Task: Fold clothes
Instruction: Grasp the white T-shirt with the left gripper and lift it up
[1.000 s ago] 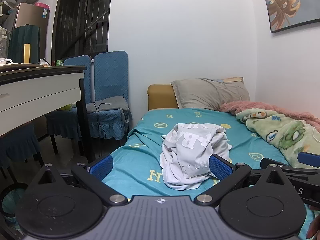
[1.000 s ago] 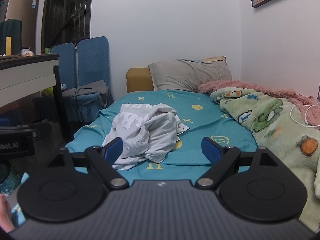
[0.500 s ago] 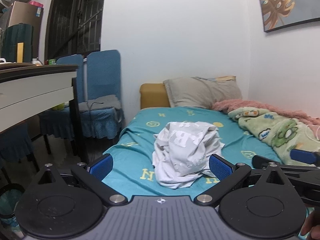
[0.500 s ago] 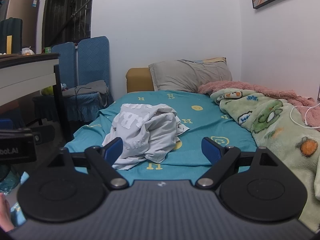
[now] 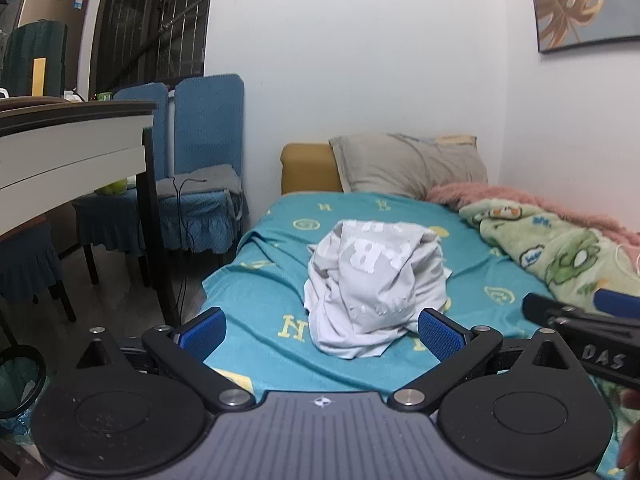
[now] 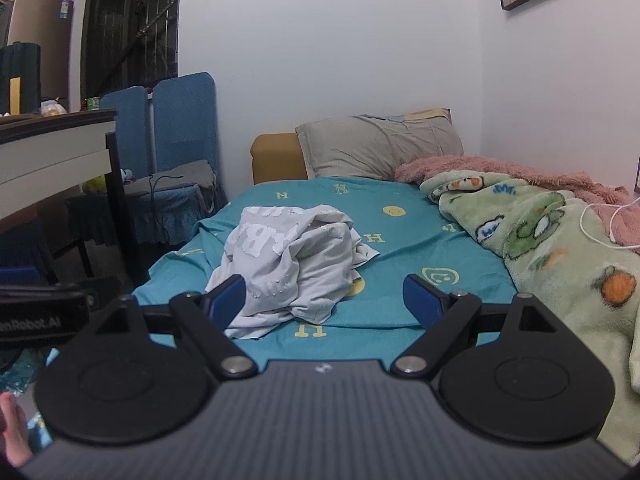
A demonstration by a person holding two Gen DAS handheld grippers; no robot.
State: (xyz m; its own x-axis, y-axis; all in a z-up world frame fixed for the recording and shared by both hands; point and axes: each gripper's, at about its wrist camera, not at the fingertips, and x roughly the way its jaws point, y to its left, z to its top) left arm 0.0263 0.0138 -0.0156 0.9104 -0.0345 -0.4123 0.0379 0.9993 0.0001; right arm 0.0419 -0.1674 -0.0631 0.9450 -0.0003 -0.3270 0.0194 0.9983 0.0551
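Both grippers, left (image 5: 322,330) and right (image 6: 324,298), hold their jaws spread and empty. Just beyond lies the crumpled grey garment (image 5: 374,280) on the teal bedsheet (image 5: 260,292). Best pinch two separate edges and spread it flat before folding.

- A crumpled T-shirt (image 5: 374,284) lies in a heap on the bed sheet (image 5: 264,280), near the foot of the bed and toward its left side.
- Behind it, at the head, a pillow (image 5: 408,164) leans against the headboard (image 5: 306,168).
- A blanket (image 6: 552,248) runs along the right side of the bed, against the wall.
- Left of the bed stand two chairs (image 5: 200,152), side by side; a desk (image 5: 68,148) stands in front of them.
- The left gripper (image 5: 322,330) and right gripper (image 6: 324,298) hover at the foot, apart from the shirt.
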